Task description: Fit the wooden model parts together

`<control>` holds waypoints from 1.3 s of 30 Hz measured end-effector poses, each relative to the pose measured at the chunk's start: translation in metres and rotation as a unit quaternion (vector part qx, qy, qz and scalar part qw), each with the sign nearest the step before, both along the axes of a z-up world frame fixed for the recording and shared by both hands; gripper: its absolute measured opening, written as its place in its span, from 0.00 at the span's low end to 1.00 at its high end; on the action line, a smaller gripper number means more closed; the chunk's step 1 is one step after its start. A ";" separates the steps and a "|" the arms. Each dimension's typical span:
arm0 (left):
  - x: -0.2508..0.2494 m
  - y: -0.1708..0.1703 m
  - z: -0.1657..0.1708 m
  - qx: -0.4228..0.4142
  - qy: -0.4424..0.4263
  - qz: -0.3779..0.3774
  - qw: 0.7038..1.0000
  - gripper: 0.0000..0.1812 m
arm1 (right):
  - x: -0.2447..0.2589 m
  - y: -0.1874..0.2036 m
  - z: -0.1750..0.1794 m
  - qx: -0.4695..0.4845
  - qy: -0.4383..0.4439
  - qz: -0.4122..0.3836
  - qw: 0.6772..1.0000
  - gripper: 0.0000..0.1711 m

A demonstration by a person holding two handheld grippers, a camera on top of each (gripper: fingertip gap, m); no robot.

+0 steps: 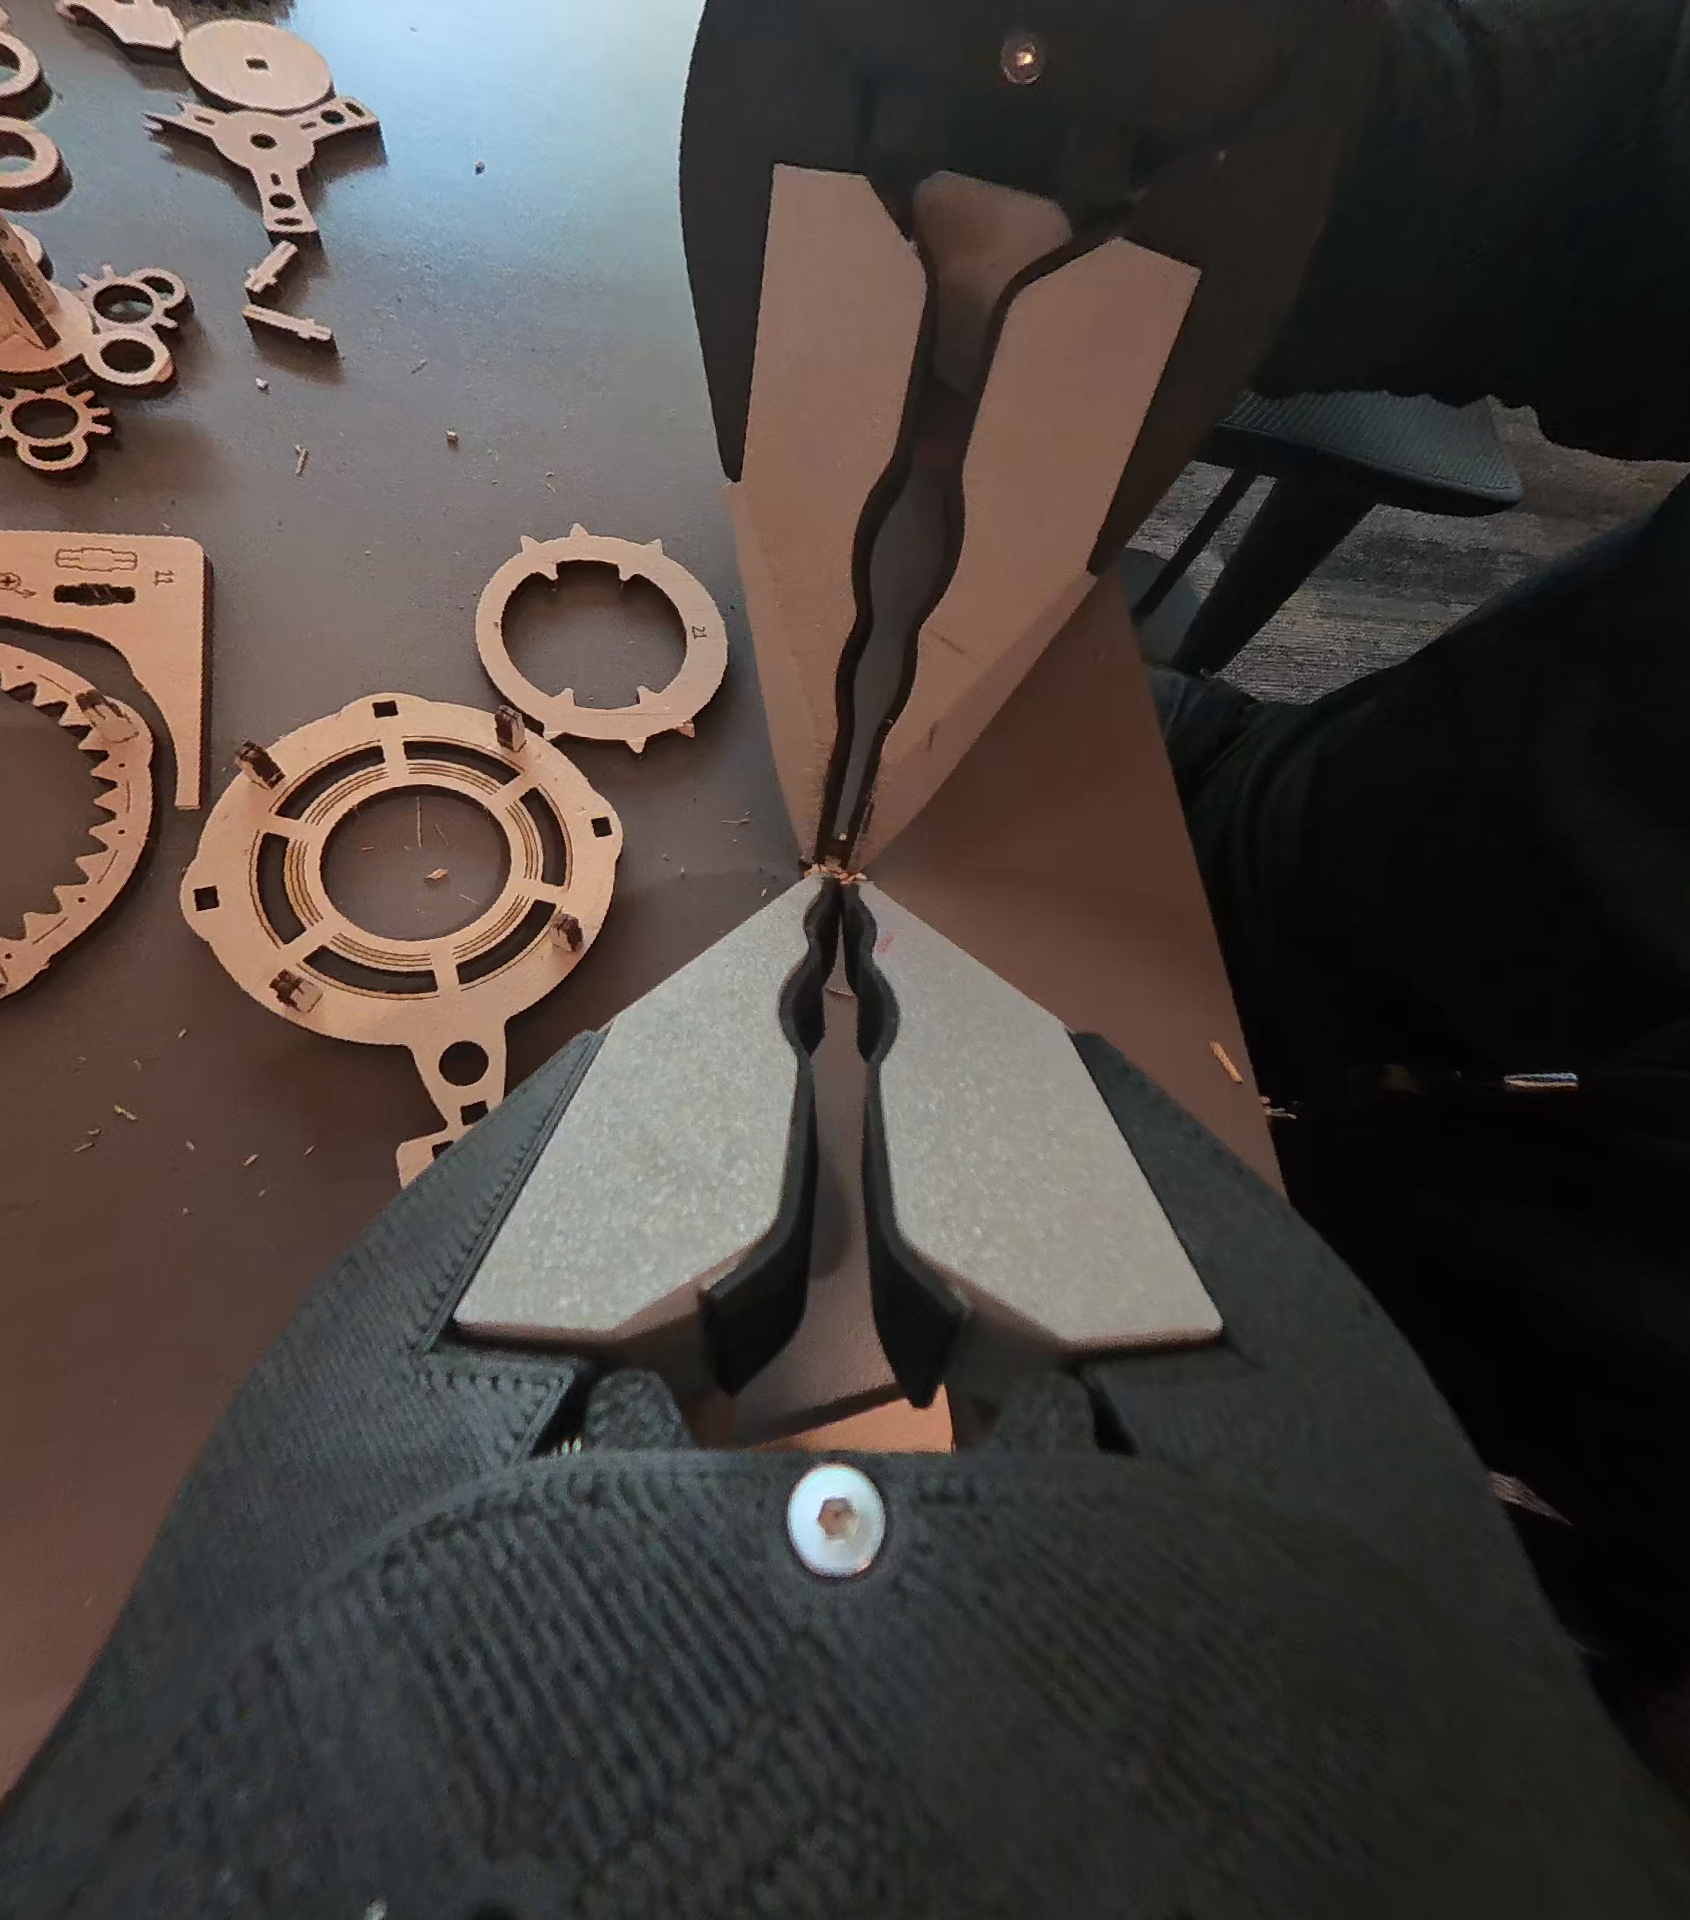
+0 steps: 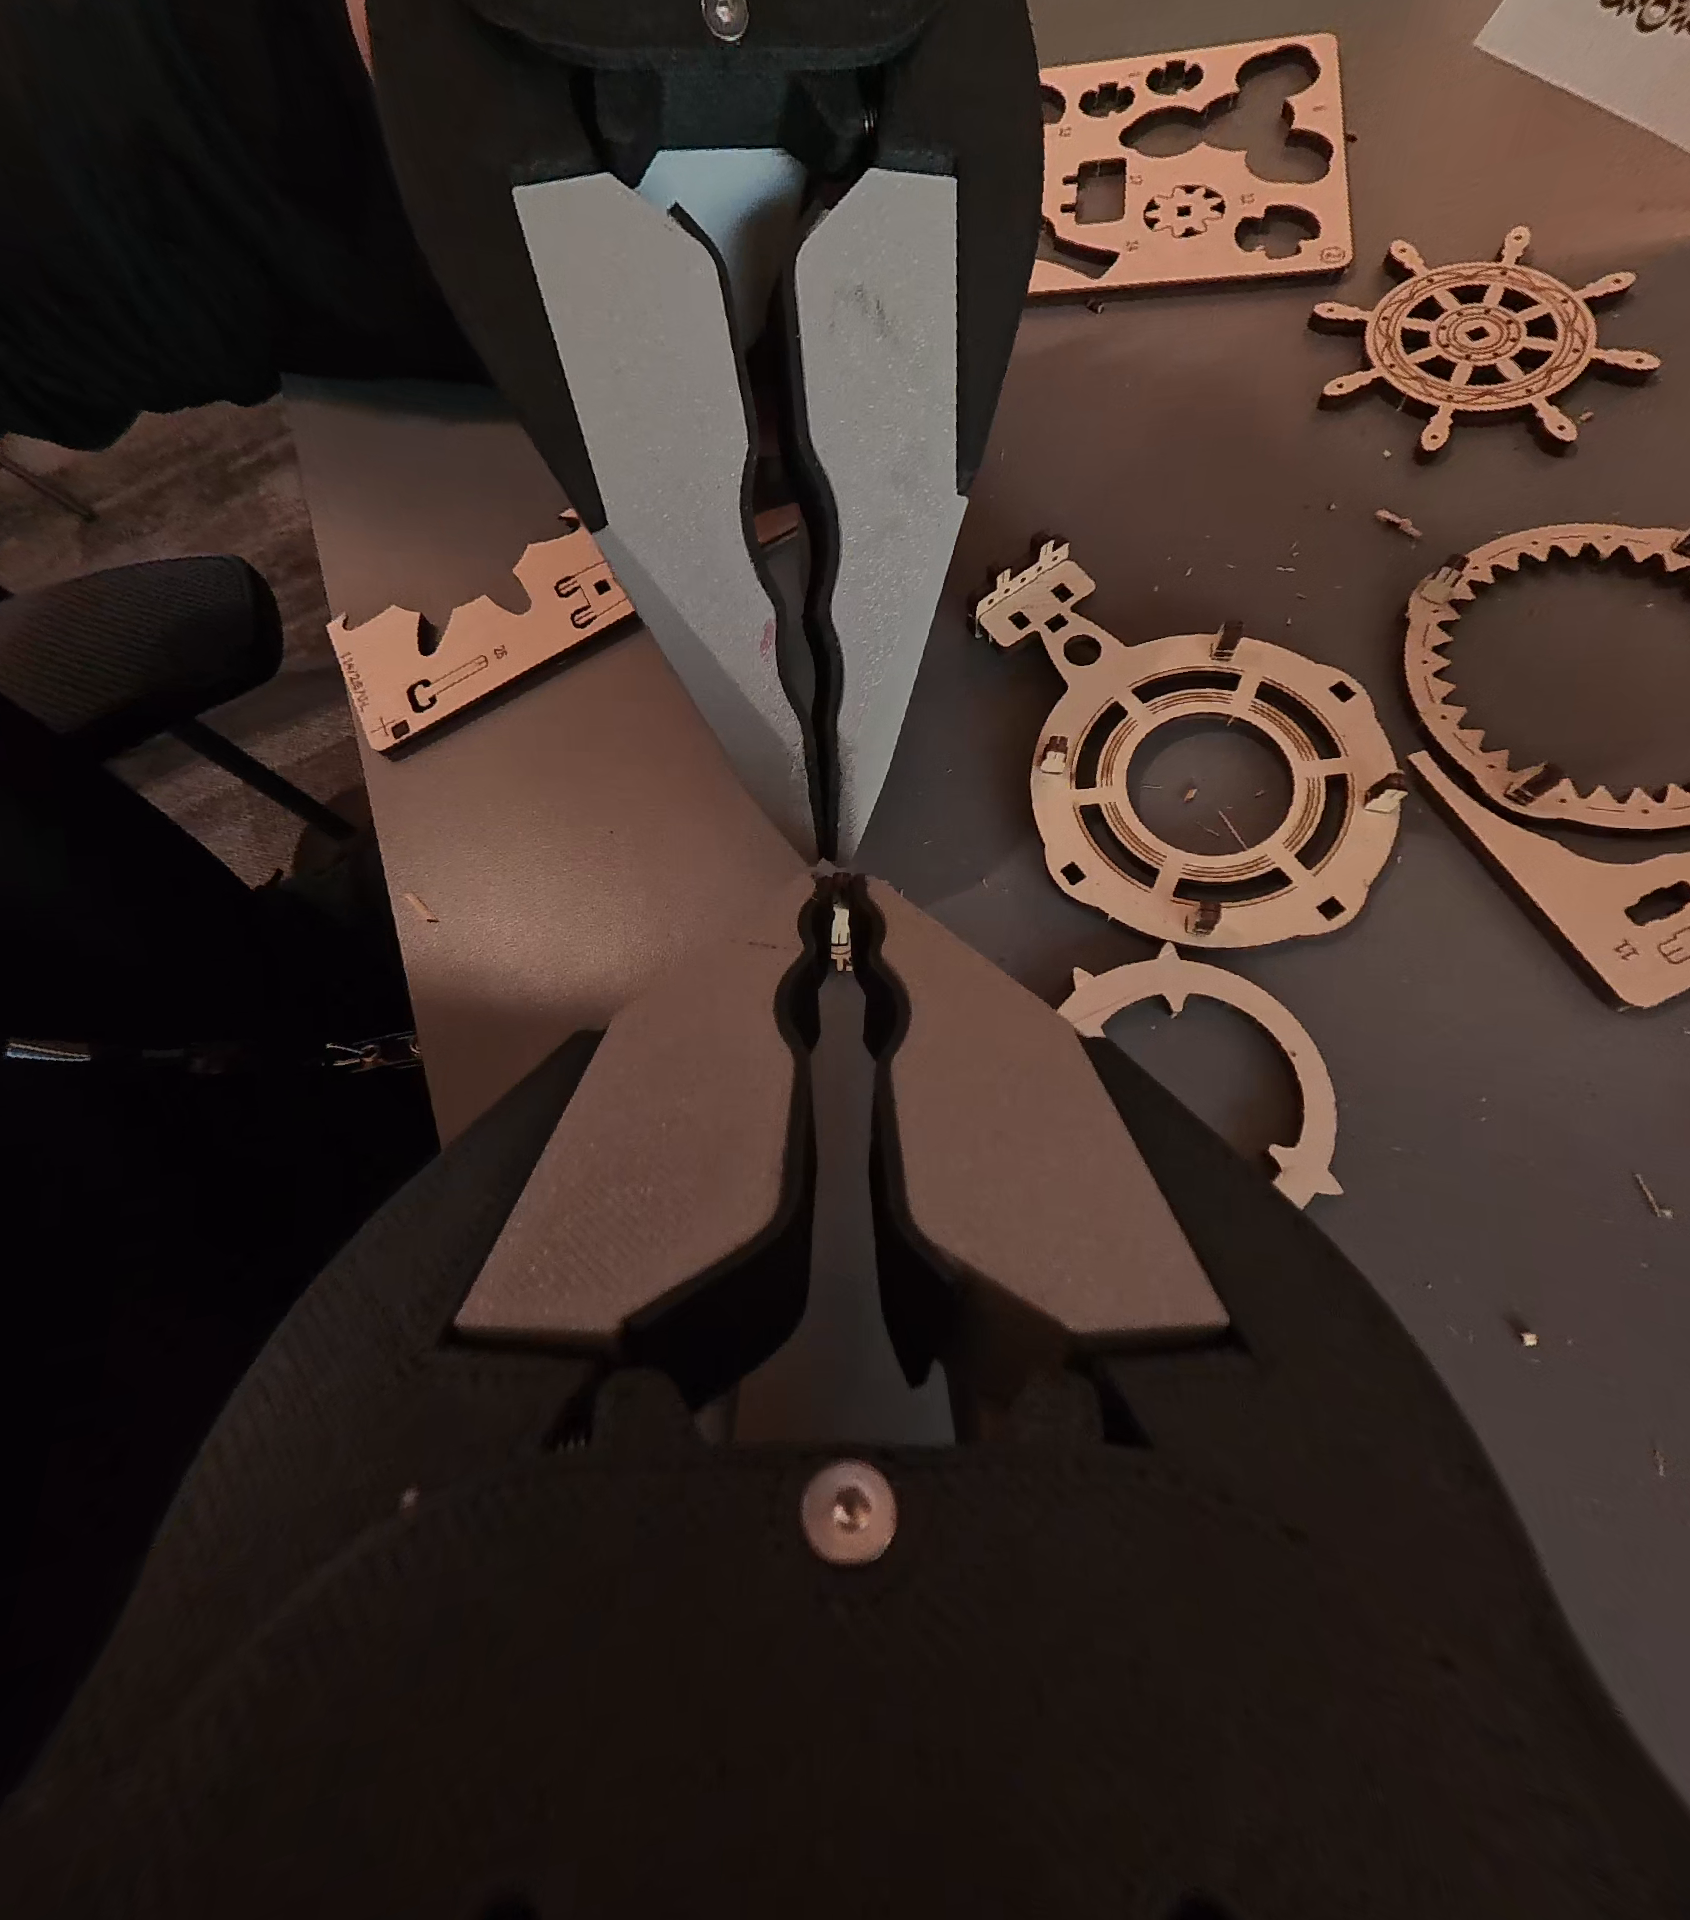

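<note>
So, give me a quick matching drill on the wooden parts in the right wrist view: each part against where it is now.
Parts:
1. small pale wooden peg
2. spoked wooden ship's-wheel piece
3. wooden ring with inward teeth
4. thin notched wooden ring

Places:
a. partly hidden behind the right gripper's body
b. flat on the grey table, farthest back
c. clamped in the right gripper
d. overlapping a cut-out wooden sheet

Pairs: 1-c, 2-b, 3-d, 4-a.
</note>
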State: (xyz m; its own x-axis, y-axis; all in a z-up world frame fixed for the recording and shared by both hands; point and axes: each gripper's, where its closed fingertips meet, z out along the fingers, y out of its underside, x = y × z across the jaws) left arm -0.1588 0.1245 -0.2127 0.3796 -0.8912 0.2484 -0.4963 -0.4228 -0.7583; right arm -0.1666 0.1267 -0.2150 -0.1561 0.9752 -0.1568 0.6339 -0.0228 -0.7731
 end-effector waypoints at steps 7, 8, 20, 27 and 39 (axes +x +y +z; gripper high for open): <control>0.003 0.001 0.003 0.013 -0.002 0.000 1.000 0.00 | 0.000 0.000 0.000 -0.020 -0.004 0.000 1.000 0.00; 0.003 0.001 0.003 0.014 -0.002 0.000 1.000 0.00 | 0.000 0.000 0.000 -0.019 -0.003 0.001 1.000 0.00; 0.003 0.003 0.003 0.016 -0.004 0.004 1.000 0.00 | 0.001 -0.002 0.000 -0.021 -0.004 0.010 1.000 0.00; 0.005 0.002 0.002 0.017 -0.001 0.001 1.000 0.00 | 0.001 -0.004 -0.003 -0.017 -0.015 0.016 1.000 0.00; 0.006 0.001 0.002 0.020 -0.002 0.000 1.000 0.00 | 0.004 -0.004 0.002 -0.015 -0.003 0.025 1.000 0.07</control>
State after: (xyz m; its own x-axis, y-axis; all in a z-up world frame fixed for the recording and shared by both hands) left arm -0.1532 0.1260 -0.2103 0.3783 -0.9004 0.2151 -0.4933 -0.3926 -0.7762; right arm -0.1627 0.1227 -0.2133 -0.2037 0.9611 -0.1865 0.6394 -0.0137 -0.7687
